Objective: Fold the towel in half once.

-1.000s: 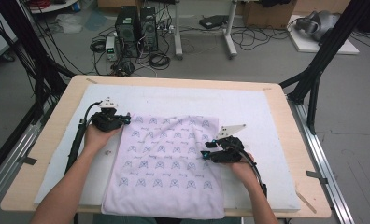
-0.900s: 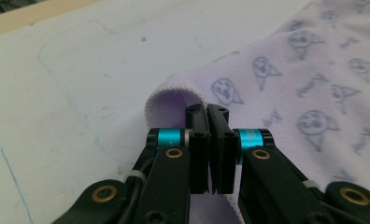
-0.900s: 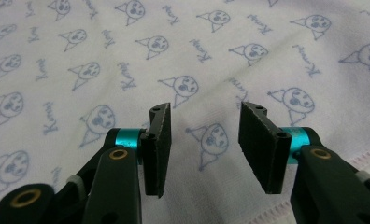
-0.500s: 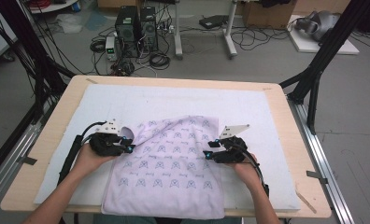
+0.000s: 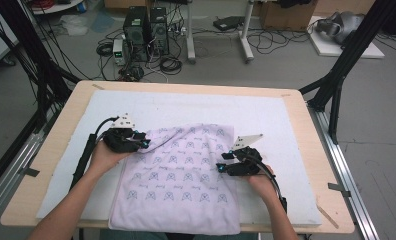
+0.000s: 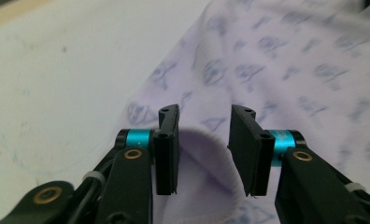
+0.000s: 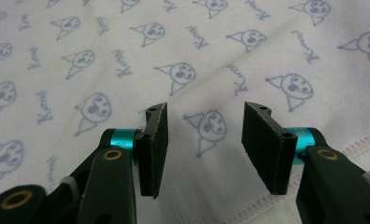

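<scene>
A pale lilac cloth (image 5: 178, 175) printed with small blue faces lies on the white mat (image 5: 266, 115). Its top left corner is folded in. My left gripper (image 5: 142, 142) is at that corner, and its jaws have just been opening. In the left gripper view a rounded fold of cloth (image 6: 206, 158) sits loosely between the parted jaws of the left gripper (image 6: 202, 112). My right gripper (image 5: 222, 162) rests at the cloth's right edge. In the right gripper view it (image 7: 206, 109) stands open over the flat printed cloth (image 7: 183, 56), gripping nothing.
The mat covers most of a wooden table (image 5: 306, 100). Black frame posts (image 5: 346, 60) rise at the table's far corners. Computer towers (image 5: 146, 25) and cables sit on the floor beyond it.
The left gripper has carried the cloth's top left corner inward, toward the person and to the right. Its jaws have opened and the corner now lies loose between them. The right gripper has stayed put.
</scene>
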{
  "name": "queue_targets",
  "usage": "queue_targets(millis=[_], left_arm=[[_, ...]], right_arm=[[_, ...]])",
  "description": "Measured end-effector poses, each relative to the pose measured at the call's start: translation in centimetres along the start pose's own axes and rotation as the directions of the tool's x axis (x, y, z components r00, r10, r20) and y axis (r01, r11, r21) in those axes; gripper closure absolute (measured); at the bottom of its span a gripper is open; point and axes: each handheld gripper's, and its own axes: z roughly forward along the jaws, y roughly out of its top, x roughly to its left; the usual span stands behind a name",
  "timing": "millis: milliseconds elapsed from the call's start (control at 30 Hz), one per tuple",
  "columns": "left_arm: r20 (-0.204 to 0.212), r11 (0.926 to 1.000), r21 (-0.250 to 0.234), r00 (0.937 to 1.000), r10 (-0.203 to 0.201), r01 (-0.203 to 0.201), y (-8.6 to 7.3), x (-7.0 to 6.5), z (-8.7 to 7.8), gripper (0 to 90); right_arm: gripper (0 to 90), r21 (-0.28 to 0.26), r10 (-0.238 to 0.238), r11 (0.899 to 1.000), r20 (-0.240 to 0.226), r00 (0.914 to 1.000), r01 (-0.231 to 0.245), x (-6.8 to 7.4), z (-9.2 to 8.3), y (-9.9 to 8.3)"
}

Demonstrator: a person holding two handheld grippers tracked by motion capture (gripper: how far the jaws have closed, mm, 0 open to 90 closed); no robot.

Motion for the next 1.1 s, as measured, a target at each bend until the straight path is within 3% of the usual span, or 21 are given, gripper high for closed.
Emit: queue_targets(millis=[100,200,267,300,333,367,400,433,533,600,700,767,833,900,1000,1100], left_arm=[[-0.026,0.9992,0.040,0.9997,-0.001,0.002,-0.3,0.5,0.7,86.1],[-0.082,0.9997,-0.001,0.9963,-0.025,0.025,-0.1,1.4,0.6,87.8],[-0.161,0.9971,-0.047,0.9847,-0.067,0.060,0.1,2.6,0.0,88.0],[-0.220,0.9904,-0.097,0.9685,-0.117,0.098,0.2,3.5,-0.5,87.9],[-0.275,0.9713,-0.170,0.9386,-0.208,0.166,0.0,4.7,-1.3,87.7],[-0.297,0.9536,-0.208,0.9148,-0.274,0.218,-0.2,5.4,-1.7,85.4],[-0.317,0.9459,-0.218,0.8994,-0.301,0.240,-0.4,5.9,-2.0,76.3],[-0.309,0.9442,-0.217,0.9003,-0.307,0.247,-0.6,6.1,-2.1,72.8],[-0.269,0.9619,-0.160,0.9279,-0.259,0.222,-1.0,6.0,-2.1,68.8],[-0.221,0.9663,-0.151,0.9456,-0.239,0.208,-0.8,5.5,-1.8,66.5],[-0.200,0.9784,-0.128,0.9621,-0.185,0.162,-0.4,4.7,-1.1,65.9],[-0.191,0.9857,-0.096,0.9693,-0.155,0.139,-0.3,4.3,-0.3,64.9],[-0.188,0.9885,-0.062,0.9711,-0.147,0.138,-0.5,4.3,0.2,64.0],[-0.195,0.9882,-0.049,0.9690,-0.152,0.145,-0.7,4.5,0.4,63.2],[-0.218,0.9839,-0.069,0.9599,-0.176,0.165,-0.8,5.1,0.5,61.7],[-0.229,0.9755,-0.075,0.9485,-0.219,0.207,-1.2,5.8,0.8,56.8]], right_arm=[[50.5,-0.004,0.001,1.000,0.000,1.0000,-0.001,0.0,-0.1,0.0],[50.5,0.000,-0.005,1.000,-0.003,1.0000,0.005,0.0,0.1,0.0],[50.5,0.000,-0.008,1.000,-0.004,1.0000,0.008,0.0,0.2,0.1],[50.5,0.001,-0.009,1.000,-0.002,1.0000,0.009,0.0,0.2,0.1],[50.5,0.000,-0.007,1.000,-0.002,1.0000,0.007,0.1,0.3,0.1],[50.5,-0.001,-0.007,1.000,-0.001,1.0000,0.007,0.1,0.2,0.1],[50.5,-0.006,-0.008,1.000,0.001,1.0000,0.008,0.1,0.1,0.1],[50.5,-0.011,-0.009,1.000,0.002,1.0000,0.009,0.0,0.0,0.1],[51.0,-0.023,-0.001,1.000,0.010,1.0000,0.001,-0.2,-0.2,0.1],[51.6,-0.026,0.006,1.000,0.024,0.9997,-0.005,-0.6,-0.2,0.2],[53.8,-0.047,0.016,0.999,0.051,0.9986,-0.014,-1.0,-0.5,0.4],[55.4,-0.045,0.021,0.999,0.066,0.9976,-0.018,-1.3,-0.7,0.7],[56.3,-0.044,0.025,0.999,0.081,0.9964,-0.022,-1.8,-0.8,0.9],[57.8,-0.043,0.033,0.999,0.103,0.9942,-0.029,-2.4,-1.0,1.2],[57.8,-0.009,0.038,0.999,0.141,0.9893,-0.037,-3.9,-1.0,2.0],[56.9,-0.007,0.053,0.999,0.175,0.9831,-0.052,-5.5,-1.0,2.8]])
